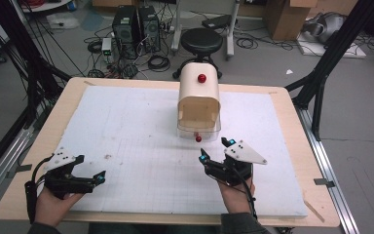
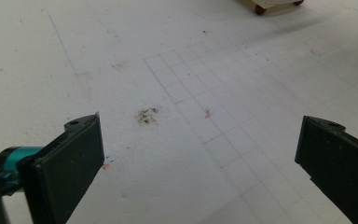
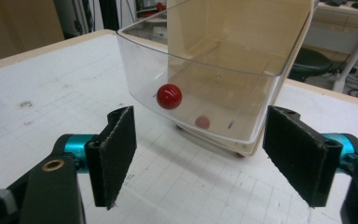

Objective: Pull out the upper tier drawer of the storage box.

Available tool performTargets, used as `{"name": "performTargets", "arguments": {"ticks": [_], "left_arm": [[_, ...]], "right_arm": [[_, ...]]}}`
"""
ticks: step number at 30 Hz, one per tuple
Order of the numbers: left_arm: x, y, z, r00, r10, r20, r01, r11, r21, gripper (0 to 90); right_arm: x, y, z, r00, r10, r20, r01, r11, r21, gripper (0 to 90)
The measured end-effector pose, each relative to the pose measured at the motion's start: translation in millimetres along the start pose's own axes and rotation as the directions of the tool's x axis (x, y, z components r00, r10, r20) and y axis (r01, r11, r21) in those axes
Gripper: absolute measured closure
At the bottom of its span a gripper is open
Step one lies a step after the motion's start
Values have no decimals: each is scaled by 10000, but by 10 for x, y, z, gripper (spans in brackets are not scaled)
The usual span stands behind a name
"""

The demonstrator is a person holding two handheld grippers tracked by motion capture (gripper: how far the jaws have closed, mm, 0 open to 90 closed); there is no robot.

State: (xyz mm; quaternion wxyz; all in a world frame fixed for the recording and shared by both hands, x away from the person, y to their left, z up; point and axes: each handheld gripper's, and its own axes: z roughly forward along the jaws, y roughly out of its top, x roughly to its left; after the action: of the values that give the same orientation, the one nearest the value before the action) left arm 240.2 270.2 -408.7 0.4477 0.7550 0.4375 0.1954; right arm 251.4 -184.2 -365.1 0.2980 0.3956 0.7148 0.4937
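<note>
A cream box (image 1: 199,95) with a rounded top stands at the middle of the white board, a red ball knob (image 1: 202,78) on its top. Its clear drawer (image 1: 198,130) is pulled out toward me, with a red knob (image 1: 198,139) on the front. In the right gripper view the clear drawer (image 3: 205,70) and its red knob (image 3: 169,96) sit just beyond the jaws. My right gripper (image 1: 215,150) (image 3: 207,156) is open, nothing between its pads. My left gripper (image 1: 91,168) (image 2: 196,168) rests open at the near left over bare board.
The white gridded foam board (image 1: 136,126) covers a wooden table (image 1: 39,146). A small dark smudge (image 2: 147,115) marks the board ahead of the left gripper. Beyond the table are a black stool (image 1: 202,41), computer towers (image 1: 136,29) and black frame legs (image 1: 321,63).
</note>
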Motion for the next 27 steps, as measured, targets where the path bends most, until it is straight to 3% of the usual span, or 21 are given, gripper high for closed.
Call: {"name": "performTargets", "arguments": {"ticks": [5,17,21,23,27], "left_arm": [[10,-20,-6,10000,-4,-27,4,10000,54,17],[1,-14,-17,10000,43,44,-43,10000,-1,17],[-5,-9,-18,10000,52,74,-52,10000,-37,17],[-7,-10,-17,10000,62,76,-61,10000,-24,17],[-8,-12,-23,9999,85,83,-85,10000,-23,17]], "right_arm": [[-73,-3,10,9992,-131,-383,140,9997,215,149],[-279,-16,27,9934,-231,-1127,319,9965,766,102],[-308,-33,43,9914,-319,-1266,444,9942,975,90],[-323,-40,55,9912,-375,-1270,492,9947,904,12],[-358,-58,62,9903,-317,-1356,450,9943,965,3]]}}
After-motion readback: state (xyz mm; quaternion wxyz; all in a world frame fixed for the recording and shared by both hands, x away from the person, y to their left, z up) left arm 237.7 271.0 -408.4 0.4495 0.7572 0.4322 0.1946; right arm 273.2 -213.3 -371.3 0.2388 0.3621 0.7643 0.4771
